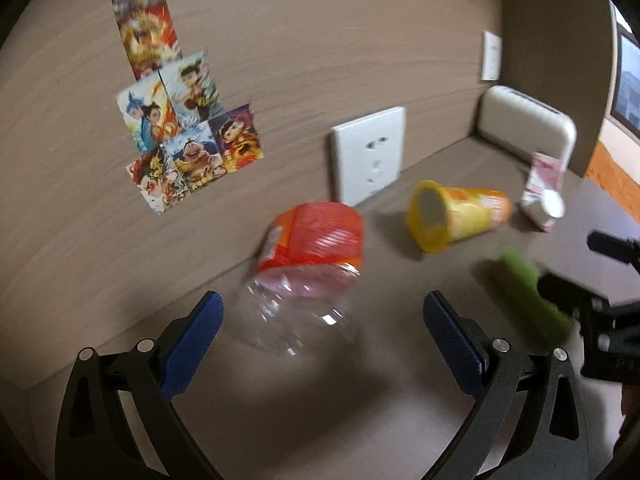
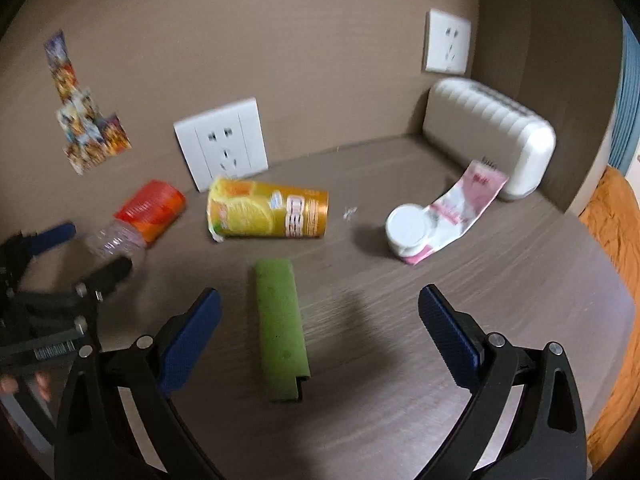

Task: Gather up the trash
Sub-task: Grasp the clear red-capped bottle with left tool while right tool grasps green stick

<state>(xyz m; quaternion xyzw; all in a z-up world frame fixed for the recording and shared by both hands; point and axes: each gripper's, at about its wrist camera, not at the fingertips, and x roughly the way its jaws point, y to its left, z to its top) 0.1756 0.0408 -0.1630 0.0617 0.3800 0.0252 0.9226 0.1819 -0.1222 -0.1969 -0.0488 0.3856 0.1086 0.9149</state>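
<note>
A clear plastic bottle with an orange label (image 1: 308, 264) lies on the brown desk, just ahead of my open left gripper (image 1: 322, 308), between its blue fingers. It also shows in the right wrist view (image 2: 140, 220). A yellow paper cup (image 2: 268, 212) lies on its side near the wall socket. A green flat piece (image 2: 280, 328) lies on the desk, just ahead of my open right gripper (image 2: 320, 304) and toward its left finger. A white cup with a pink wrapper (image 2: 432, 220) lies to the right. The left gripper shows at the left edge of the right wrist view (image 2: 72, 256).
A brown wall with a white socket (image 2: 222, 142) and stickers (image 1: 176, 120) stands close behind the trash. A white ribbed box (image 2: 488, 140) sits in the back right corner. An orange cloth (image 2: 612, 248) lies beyond the desk's right edge.
</note>
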